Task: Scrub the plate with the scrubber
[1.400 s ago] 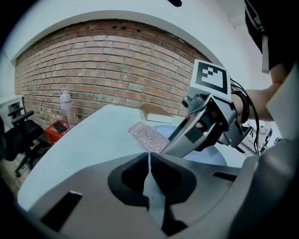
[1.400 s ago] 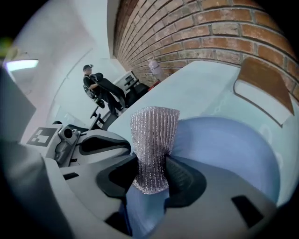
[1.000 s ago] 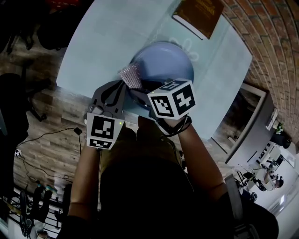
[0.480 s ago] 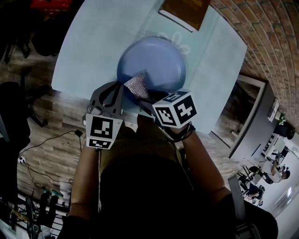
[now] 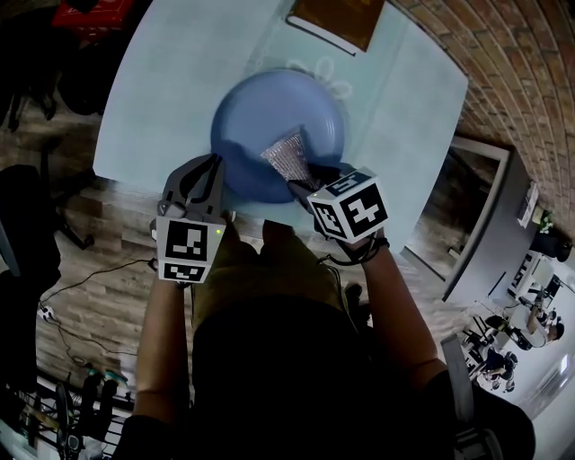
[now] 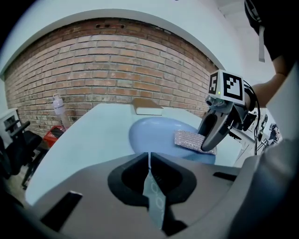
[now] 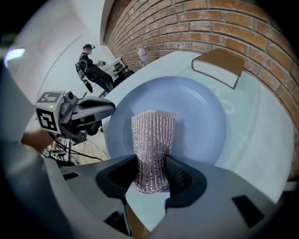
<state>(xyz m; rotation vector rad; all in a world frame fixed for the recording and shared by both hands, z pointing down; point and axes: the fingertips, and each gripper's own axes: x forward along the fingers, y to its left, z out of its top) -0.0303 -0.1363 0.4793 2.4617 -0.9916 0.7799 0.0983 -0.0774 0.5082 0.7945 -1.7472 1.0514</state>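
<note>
A blue plate lies on the pale table near its front edge. My left gripper is shut on the plate's near left rim; in the left gripper view the thin rim runs between the closed jaws of that gripper. My right gripper is shut on a silvery mesh scrubber, whose free end lies on the plate's near middle. In the right gripper view the scrubber sticks out from between the right gripper's pads over the plate. The left gripper shows at the plate's left rim.
A brown-covered book lies on the table beyond the plate. A brick wall runs along the right side. A bottle stands at the table's far left, by a red object. The table's front edge is just below the plate.
The right gripper has carried the scrubber from the plate's left rim rightward to its middle. The left gripper has kept its grip on the rim.
</note>
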